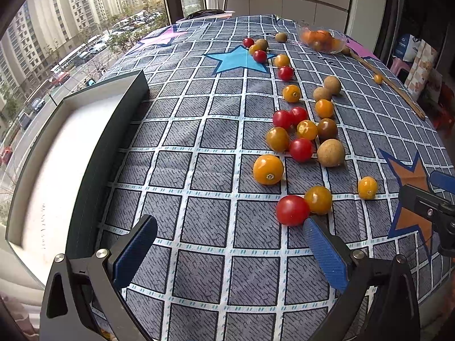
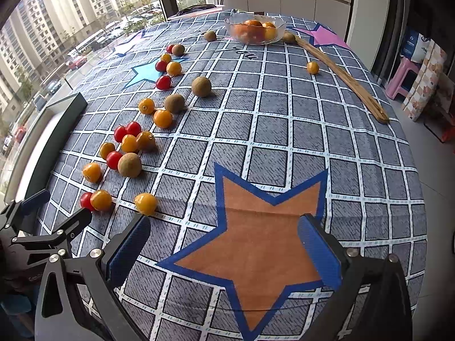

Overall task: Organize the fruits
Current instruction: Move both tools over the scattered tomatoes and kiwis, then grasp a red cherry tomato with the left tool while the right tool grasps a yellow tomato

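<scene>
Both grippers wide open, empty. Left gripper (image 1: 229, 237) pad probably touching red tomato (image 1: 292, 209); nudge rolls it into yellow tomato (image 1: 318, 199), scattering both.

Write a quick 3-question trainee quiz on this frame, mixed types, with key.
1. True or false: the left gripper is shut on a red tomato.
2. What already sits in the glass bowl? A) red tomatoes B) orange fruit C) nothing
3. Fill in: the right gripper hangs open over the ___ star on the tablecloth.

Key:
1. False. Its jaws are open and empty; the nearest red tomato lies by the tip of one finger.
2. B.
3. Orange.
</scene>
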